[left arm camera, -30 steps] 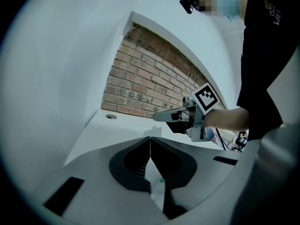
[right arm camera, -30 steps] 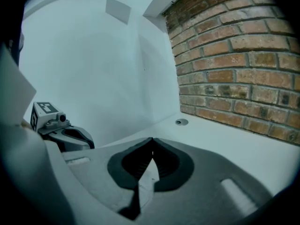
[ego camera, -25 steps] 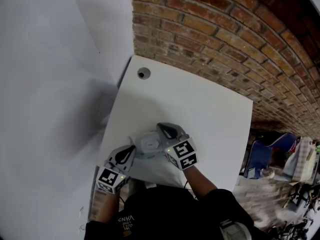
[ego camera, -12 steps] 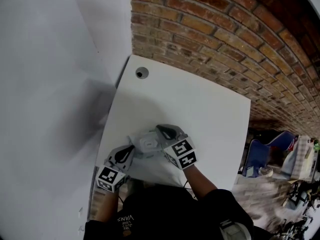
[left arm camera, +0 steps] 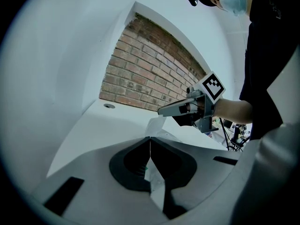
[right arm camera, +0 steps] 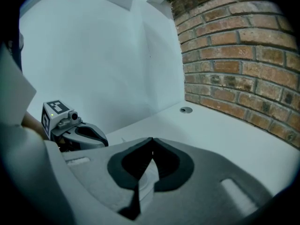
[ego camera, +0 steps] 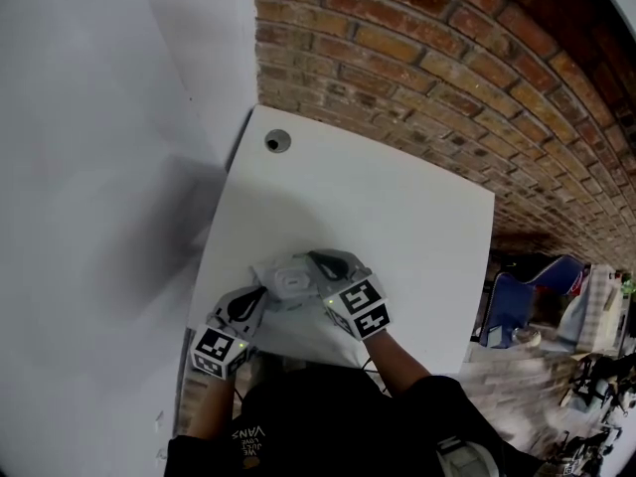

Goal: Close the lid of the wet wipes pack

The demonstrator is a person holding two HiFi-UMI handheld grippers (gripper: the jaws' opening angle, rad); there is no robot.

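The wet wipes pack (ego camera: 281, 274) lies near the front edge of the white table (ego camera: 397, 217), pale grey with a rounded white lid (ego camera: 295, 283) on top. My left gripper (ego camera: 262, 292) is at the pack's near left corner. In the left gripper view the left gripper (left arm camera: 150, 138) is shut on a fold of the wrapper (left arm camera: 157, 184). My right gripper (ego camera: 314, 257) reaches over the pack's far right side. In the right gripper view the right gripper (right arm camera: 152, 139) is shut, tips together just above the lid (right arm camera: 144, 179). I cannot tell whether it touches the lid.
A round cable hole (ego camera: 275, 141) sits at the table's far left corner. A brick wall (ego camera: 447, 78) runs along the far edge and a white wall (ego camera: 99, 167) along the left. A blue chair (ego camera: 517, 306) and clutter stand beyond the right edge.
My right gripper has crept slightly left and lower over the pack. The left gripper has kept its hold at the pack's corner.
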